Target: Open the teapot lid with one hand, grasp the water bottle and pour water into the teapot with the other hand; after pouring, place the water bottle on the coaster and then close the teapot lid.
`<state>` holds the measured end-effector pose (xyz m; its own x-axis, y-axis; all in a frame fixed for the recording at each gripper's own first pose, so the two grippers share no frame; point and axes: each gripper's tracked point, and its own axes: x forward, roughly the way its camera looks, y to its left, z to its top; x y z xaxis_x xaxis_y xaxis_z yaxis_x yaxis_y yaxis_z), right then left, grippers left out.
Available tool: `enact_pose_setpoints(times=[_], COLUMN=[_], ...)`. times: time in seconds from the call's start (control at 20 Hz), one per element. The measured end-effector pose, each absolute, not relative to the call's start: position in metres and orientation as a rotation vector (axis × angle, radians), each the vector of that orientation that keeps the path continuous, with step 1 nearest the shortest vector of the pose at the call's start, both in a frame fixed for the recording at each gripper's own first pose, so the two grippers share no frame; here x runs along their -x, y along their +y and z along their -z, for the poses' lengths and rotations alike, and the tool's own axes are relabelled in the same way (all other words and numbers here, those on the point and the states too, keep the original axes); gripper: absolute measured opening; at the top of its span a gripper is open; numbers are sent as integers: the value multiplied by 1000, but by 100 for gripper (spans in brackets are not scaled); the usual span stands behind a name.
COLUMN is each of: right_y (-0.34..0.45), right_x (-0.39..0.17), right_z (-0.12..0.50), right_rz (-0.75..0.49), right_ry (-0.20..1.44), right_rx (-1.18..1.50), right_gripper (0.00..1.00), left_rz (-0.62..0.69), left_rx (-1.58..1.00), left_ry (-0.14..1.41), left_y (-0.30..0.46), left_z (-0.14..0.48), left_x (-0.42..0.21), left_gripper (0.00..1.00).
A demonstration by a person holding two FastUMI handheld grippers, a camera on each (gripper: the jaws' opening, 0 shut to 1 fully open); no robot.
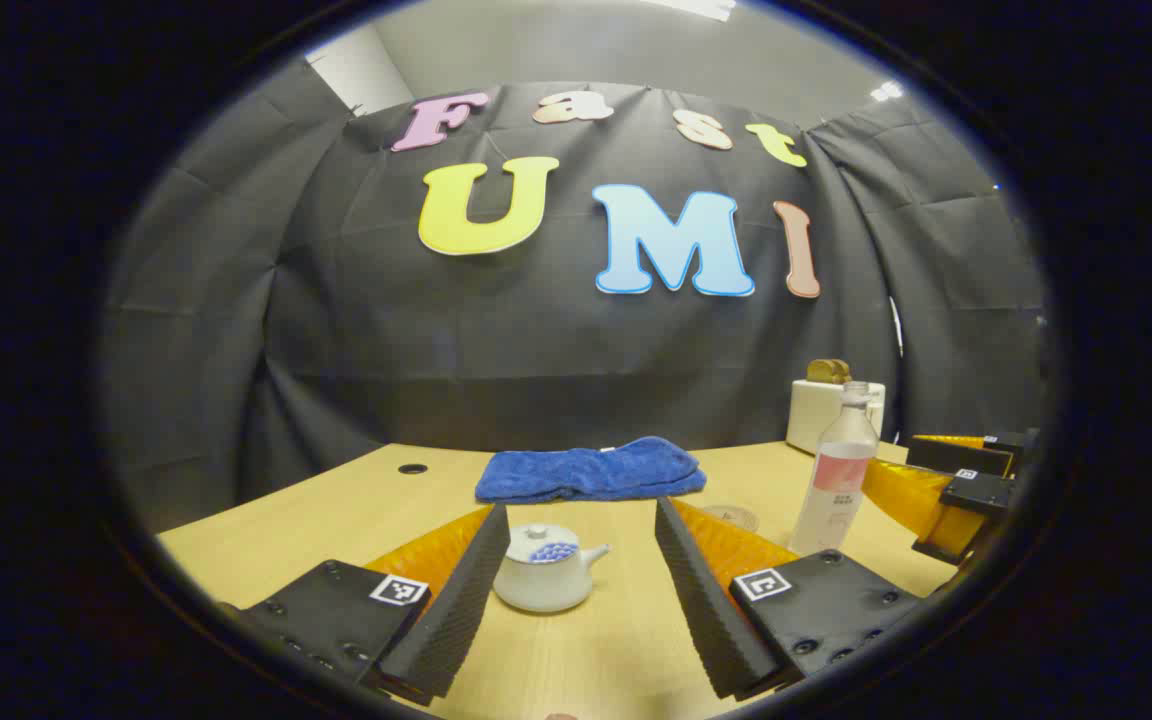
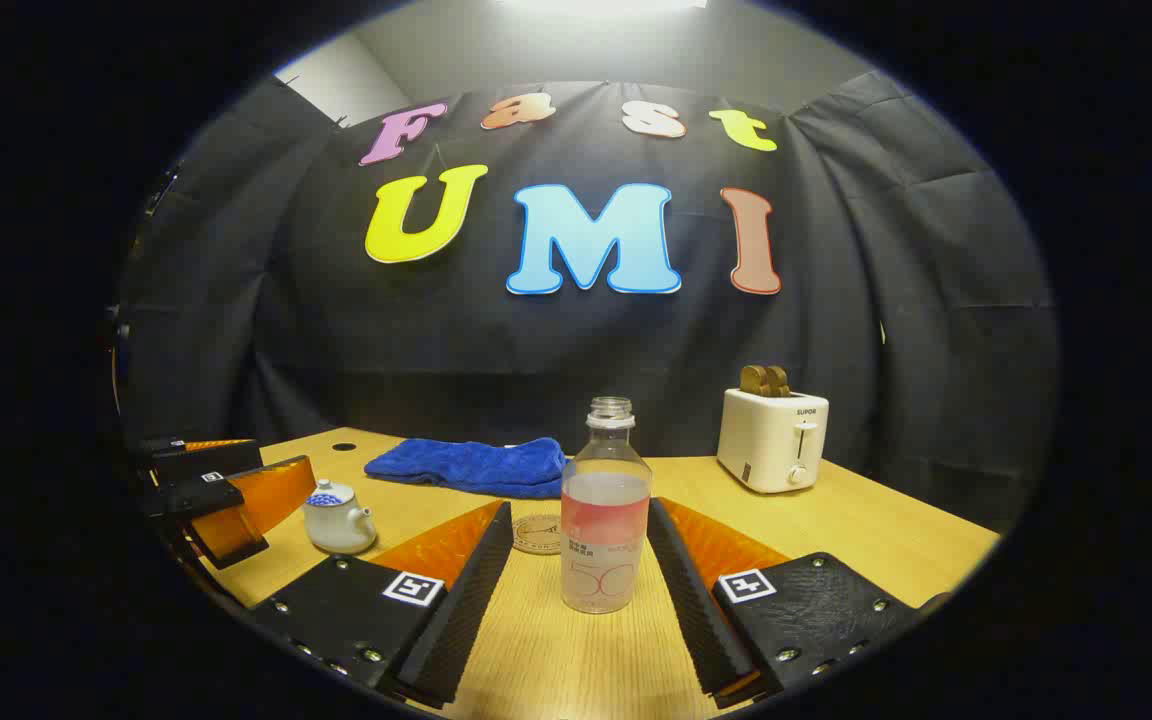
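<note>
Start of task. The left gripper (image 1: 576,600), fingers spread, frames the lidded teapot (image 1: 544,580) near the desk's (image 1: 356,510) front edge; the right gripper (image 2: 578,600), also spread, brackets the uncapped water bottle (image 2: 604,520), untouched. The coaster (image 2: 538,533) lies just behind. Best approach: pinch the lid knob (image 1: 539,532) squarely and lift straight up.

The left tool (image 1: 581,530) hangs low over the surface near its front edge, level, fingers spread wide and touching nothing; the right tool (image 2: 579,535) sits likewise low and level toward the front edge, fingers parted wide, pressing on nothing; each points toward the far edge.
</note>
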<state>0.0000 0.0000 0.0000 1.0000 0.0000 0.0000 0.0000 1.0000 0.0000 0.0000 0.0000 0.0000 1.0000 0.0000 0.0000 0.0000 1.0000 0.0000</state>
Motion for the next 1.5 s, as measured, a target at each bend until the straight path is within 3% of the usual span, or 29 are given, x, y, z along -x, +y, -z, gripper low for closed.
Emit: enact_pose_setpoints(times=[1.05, 1.45, 1.5], right_y=[-11, -16, -14], right_x=[0, -4, -5], right_z=[20, 25, 29], right_rz=[12, 21, 19], right_ry=[53, 59, 65], right_rx=[-66, -70, -70], right_gripper=[84, 84, 85], left_rz=[-3, -4, -7], left_rx=[32, -14, -14], left_ry=[69, 122, 123], left_y=[26, 34, 35], left_z=[11, 29, 30], left_x=[-60, -88, -88], left_gripper=[99, 90, 84])
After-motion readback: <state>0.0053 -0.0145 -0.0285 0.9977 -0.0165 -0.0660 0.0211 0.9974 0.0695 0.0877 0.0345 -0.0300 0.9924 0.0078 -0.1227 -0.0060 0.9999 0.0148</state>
